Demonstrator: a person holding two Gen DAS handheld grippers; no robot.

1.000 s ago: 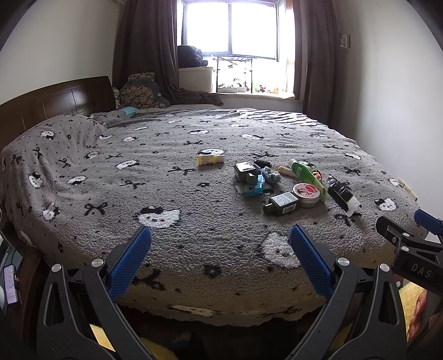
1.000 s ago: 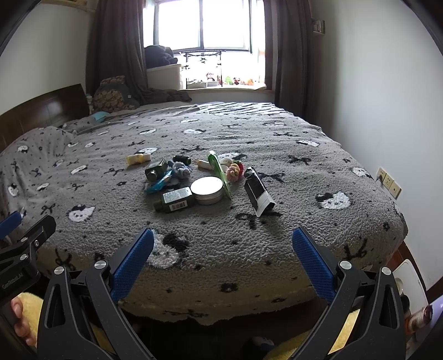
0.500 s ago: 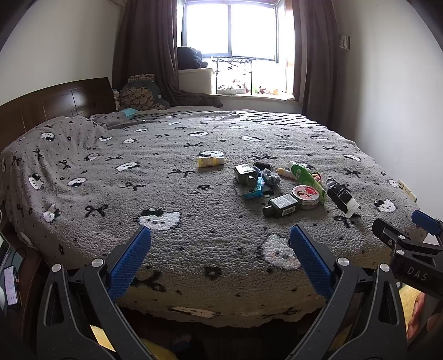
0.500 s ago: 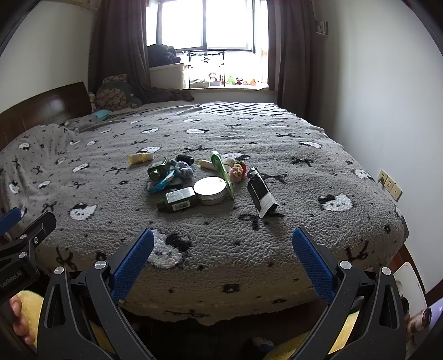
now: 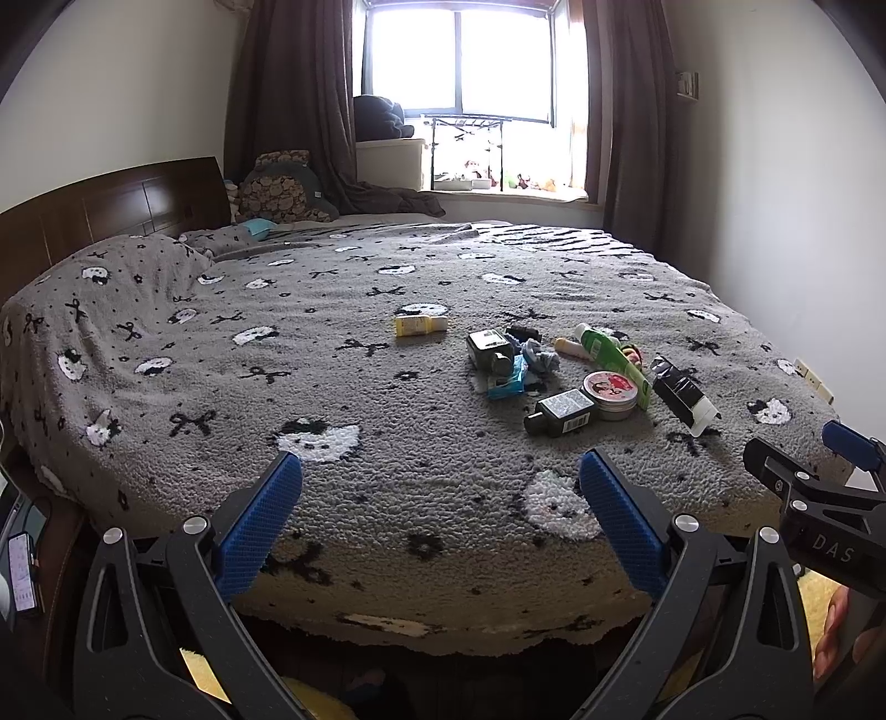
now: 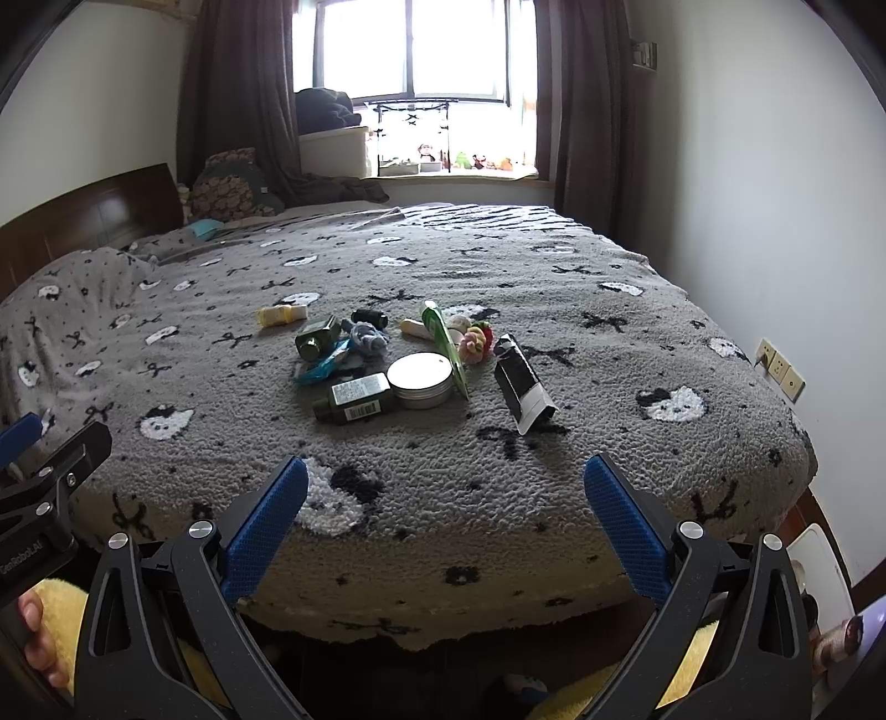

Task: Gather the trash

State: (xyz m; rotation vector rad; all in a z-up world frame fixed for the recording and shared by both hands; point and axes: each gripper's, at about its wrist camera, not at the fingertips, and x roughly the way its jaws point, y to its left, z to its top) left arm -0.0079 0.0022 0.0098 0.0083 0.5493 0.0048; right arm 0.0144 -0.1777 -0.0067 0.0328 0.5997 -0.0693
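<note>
A cluster of small items lies on the grey bed: a dark green bottle (image 6: 354,403) (image 5: 562,412), a round tin (image 6: 419,380) (image 5: 610,390), a green tube (image 6: 444,342), a black-and-white tube (image 6: 521,386) (image 5: 683,394), a blue wrapper (image 6: 324,363) (image 5: 506,381), and a yellow bottle (image 6: 281,315) (image 5: 420,324) off to the left. My left gripper (image 5: 440,526) and right gripper (image 6: 446,526) hang over the bed's near edge, well short of the pile. Both are open with nothing between the fingers.
The bed (image 5: 277,387) has a grey cat-print blanket and a wooden headboard (image 5: 111,205) at the left. A white wall (image 6: 775,221) with sockets (image 6: 781,368) runs along the right. Window (image 6: 410,50), curtains and a cushion (image 5: 282,188) stand beyond.
Both views have tilted slightly, so the bed and pile sit a little lower in frame. The grippers stay open and nothing on the bed has moved.
</note>
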